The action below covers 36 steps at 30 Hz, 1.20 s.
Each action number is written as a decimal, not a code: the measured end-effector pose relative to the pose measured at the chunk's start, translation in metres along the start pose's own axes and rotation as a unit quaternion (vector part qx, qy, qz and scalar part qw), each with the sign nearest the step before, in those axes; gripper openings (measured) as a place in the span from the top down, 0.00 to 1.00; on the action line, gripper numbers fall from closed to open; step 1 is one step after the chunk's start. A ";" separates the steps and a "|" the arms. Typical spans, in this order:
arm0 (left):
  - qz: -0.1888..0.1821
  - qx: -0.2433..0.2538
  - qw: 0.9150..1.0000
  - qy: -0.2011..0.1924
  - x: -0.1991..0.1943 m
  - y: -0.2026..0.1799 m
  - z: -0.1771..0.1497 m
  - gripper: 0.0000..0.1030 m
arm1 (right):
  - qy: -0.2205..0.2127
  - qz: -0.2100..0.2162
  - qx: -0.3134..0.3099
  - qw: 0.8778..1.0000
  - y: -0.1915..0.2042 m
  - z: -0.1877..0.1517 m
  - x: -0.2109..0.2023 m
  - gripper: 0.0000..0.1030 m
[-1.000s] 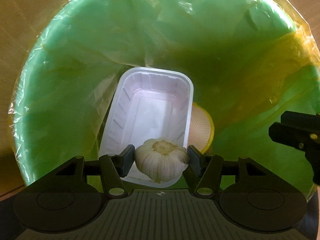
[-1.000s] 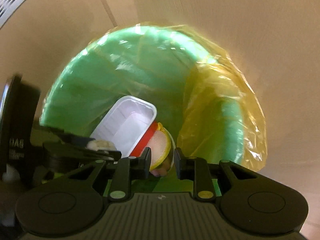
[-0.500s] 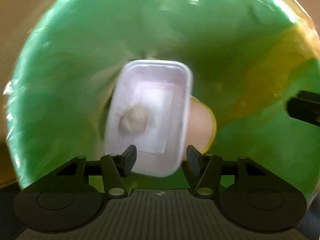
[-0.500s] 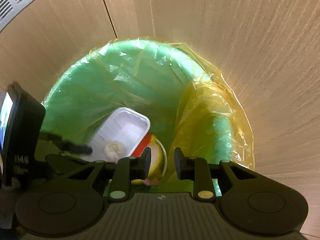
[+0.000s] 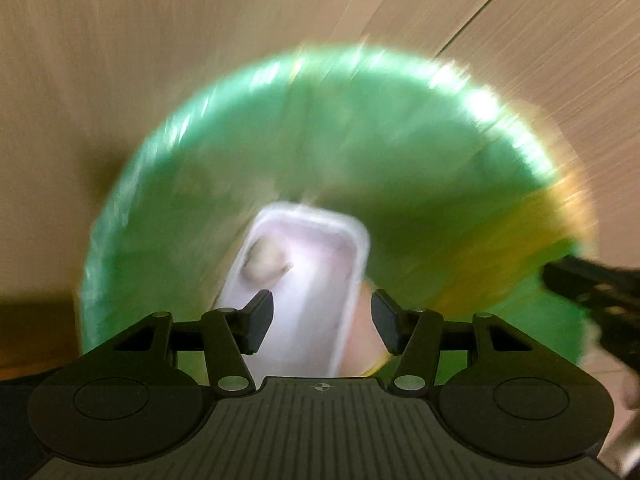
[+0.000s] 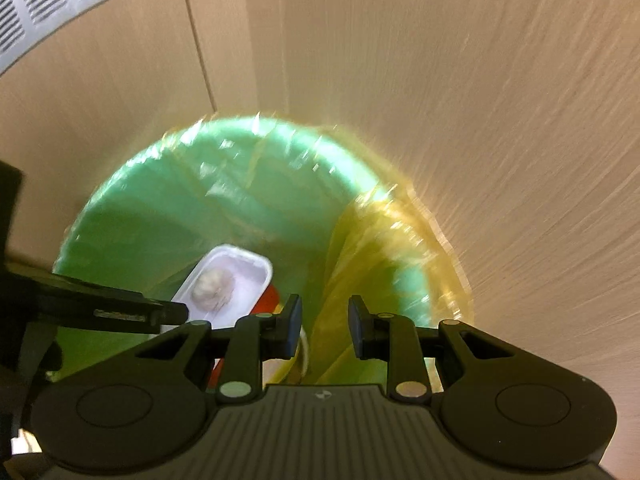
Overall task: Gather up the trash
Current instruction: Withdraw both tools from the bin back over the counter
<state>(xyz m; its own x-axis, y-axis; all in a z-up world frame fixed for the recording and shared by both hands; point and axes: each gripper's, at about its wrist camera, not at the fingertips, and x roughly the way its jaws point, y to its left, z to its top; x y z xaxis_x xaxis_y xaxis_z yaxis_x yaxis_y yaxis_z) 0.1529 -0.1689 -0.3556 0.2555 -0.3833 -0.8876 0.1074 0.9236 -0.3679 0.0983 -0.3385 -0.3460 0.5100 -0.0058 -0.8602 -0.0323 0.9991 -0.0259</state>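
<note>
Now the garlic (image 5: 264, 263) lies in the white tray (image 5: 320, 280) inside the bin (image 5: 200, 200), below the left gripper (image 5: 322, 316). Both grippers' jaws are released, empty; the right gripper (image 6: 324, 326) hovers beside.

Pale wood-grain floor (image 6: 460, 100), white vent grille (image 6: 52, 4)

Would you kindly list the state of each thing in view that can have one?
Left tongs: open, empty, above the bin.
Right tongs: open, empty, above the bin.
Garlic: lying in the tray.
Tray: open side up, tilted inside the bin.
Bin: open, lined with a bag.
Cup: in the bin beside the tray, mostly hidden.
</note>
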 end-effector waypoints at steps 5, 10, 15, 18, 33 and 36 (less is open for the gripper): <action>-0.054 0.048 0.995 -0.073 -0.072 -0.029 0.014 0.42 | -0.063 0.004 -0.008 0.998 -0.004 0.013 -0.052 0.76; -0.058 0.125 0.979 -0.147 -0.166 -0.061 0.013 0.42 | -0.138 0.037 0.006 0.990 0.000 0.024 -0.124 0.76; -0.058 0.160 0.948 -0.268 -0.275 -0.075 0.010 0.42 | -0.262 0.030 -0.008 0.965 0.027 0.050 -0.205 0.53; -0.021 0.154 0.940 -0.304 -0.331 -0.066 0.019 0.42 | -0.349 0.014 -0.003 0.937 0.050 0.070 -0.249 0.36; 0.116 0.006 0.930 -0.350 -0.476 0.065 0.031 0.42 | -0.246 0.216 -0.081 0.941 0.218 0.216 -0.270 0.32; 0.122 -0.015 0.937 -0.328 -0.473 0.088 0.029 0.42 | -0.218 0.239 -0.104 0.940 0.261 0.241 -0.251 0.32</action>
<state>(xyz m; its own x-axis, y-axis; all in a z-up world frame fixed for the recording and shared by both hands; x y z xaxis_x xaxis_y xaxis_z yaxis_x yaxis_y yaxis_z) 0.0689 0.0933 0.0401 0.8051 -0.0696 -0.5890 -0.0555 0.9799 -0.1917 0.1689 -0.0662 -0.0139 0.6972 0.5053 -0.5086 -0.4925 0.8531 0.1725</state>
